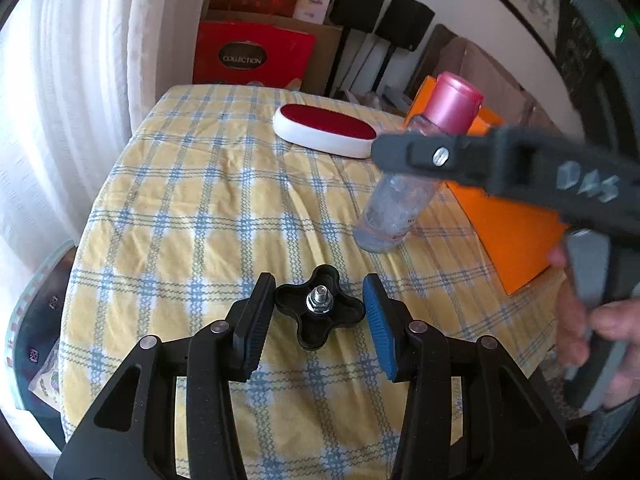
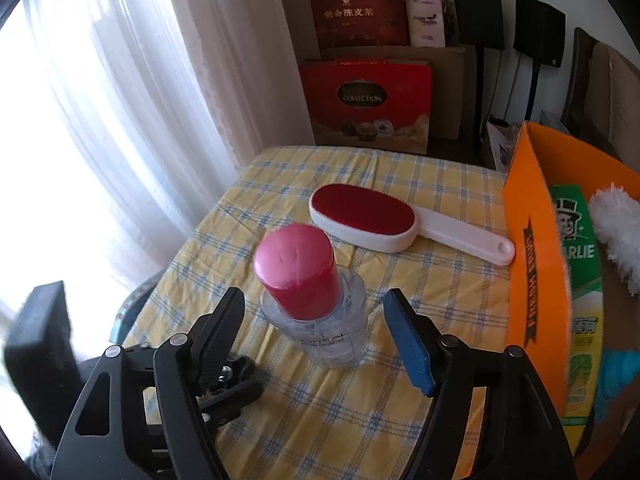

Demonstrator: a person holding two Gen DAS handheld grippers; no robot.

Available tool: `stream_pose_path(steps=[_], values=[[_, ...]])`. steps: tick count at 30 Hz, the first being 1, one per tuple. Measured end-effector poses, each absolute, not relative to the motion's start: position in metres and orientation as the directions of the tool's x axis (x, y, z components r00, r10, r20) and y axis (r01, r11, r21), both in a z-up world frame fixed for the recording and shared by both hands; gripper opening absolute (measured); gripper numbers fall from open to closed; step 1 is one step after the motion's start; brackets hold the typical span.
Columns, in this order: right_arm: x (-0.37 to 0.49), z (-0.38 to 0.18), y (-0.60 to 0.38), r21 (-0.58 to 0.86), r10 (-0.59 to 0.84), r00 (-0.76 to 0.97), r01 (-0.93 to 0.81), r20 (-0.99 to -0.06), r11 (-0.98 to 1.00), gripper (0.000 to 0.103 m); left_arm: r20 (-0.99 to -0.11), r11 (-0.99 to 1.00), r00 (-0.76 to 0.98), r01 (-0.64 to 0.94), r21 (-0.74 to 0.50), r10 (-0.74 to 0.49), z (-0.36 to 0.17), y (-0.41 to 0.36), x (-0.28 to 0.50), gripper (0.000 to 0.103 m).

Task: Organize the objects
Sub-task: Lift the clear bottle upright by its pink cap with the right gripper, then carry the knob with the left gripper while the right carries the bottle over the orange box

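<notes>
Standing upright on the checked tablecloth [image 2: 360,408], the clear bottle [image 2: 320,328] with its pink cap [image 2: 298,264] looks light, rigid and smooth, likely slippery; the plain body under the cap seems the best hold. It sits between the right gripper [image 2: 316,336] jaws, which are spread with gaps either side, touching nothing. The left gripper [image 1: 318,316] jaws bracket a black star knob [image 1: 320,308]; whether they pinch it cannot be told
</notes>
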State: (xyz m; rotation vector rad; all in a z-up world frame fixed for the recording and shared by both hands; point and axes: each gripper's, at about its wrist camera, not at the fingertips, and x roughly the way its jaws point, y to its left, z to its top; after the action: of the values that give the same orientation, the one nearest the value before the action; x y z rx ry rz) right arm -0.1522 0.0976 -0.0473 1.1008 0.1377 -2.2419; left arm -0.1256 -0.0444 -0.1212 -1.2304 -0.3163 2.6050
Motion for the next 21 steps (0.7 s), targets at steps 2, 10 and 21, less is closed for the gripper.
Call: stream_pose_path(steps=[2, 10, 21], values=[[-0.154, -0.051, 0.098, 0.179, -0.493, -0.448, 0.578, -0.746, -0.796, 0.057, -0.722, -0.947, -0.62, -0.123, -0.297, 0.307, -0.116, -0.047, -0.124, 0.042], [-0.158, -0.049, 0.107, 0.197, -0.504, -0.457, 0.567, -0.733, -0.8, 0.05, -0.699, -0.945, -0.643, -0.138, -0.297, 0.313, -0.094, -0.049, -0.124, 0.042], [-0.146, 0.007, 0.142, 0.216, -0.529, -0.51, 0.55, -0.679, -0.807, 0.05, -0.673, -0.941, -0.658, -0.205, -0.269, 0.336, -0.049, -0.018, -0.129, 0.042]])
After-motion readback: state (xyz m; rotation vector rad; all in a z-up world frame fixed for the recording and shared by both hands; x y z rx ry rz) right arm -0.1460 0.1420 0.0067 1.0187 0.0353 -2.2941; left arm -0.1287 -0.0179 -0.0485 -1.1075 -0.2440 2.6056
